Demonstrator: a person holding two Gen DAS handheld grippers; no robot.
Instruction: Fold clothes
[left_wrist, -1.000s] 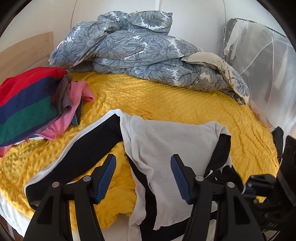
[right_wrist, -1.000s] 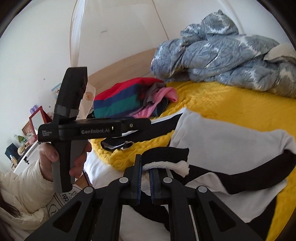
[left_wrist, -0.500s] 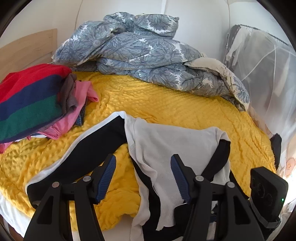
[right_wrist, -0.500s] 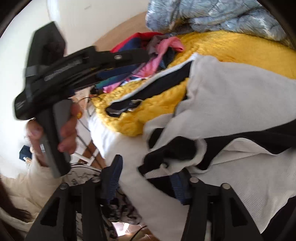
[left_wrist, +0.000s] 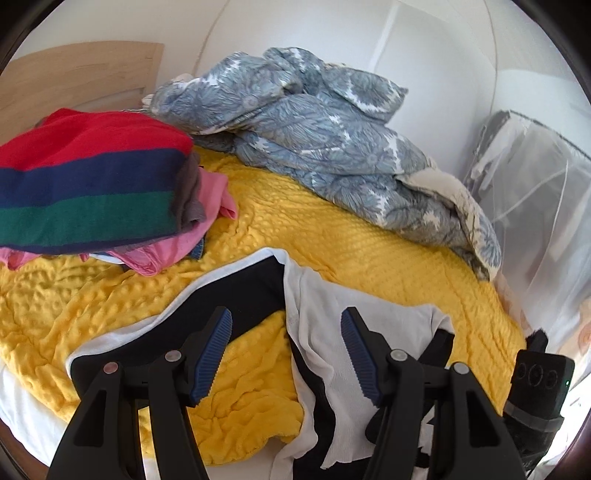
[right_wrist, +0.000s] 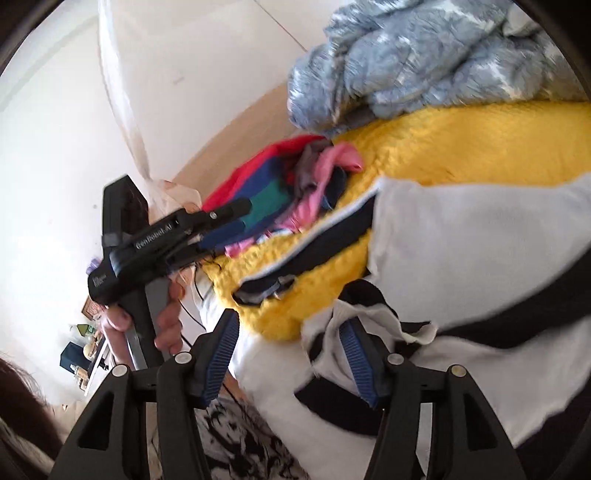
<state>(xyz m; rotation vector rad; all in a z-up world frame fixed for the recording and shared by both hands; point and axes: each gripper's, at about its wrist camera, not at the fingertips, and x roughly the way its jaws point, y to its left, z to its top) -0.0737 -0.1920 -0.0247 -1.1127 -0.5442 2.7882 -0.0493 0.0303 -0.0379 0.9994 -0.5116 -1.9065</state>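
Garment (left_wrist: 332, 354), white with black bands, lies rumpled, seemingly inside-out.

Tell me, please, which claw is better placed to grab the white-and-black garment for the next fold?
Probably the right claw: its jaws have just been opening, and the white-and-black garment bunches against its fingers. The left claw, also open, hovers above the yellow blanket.
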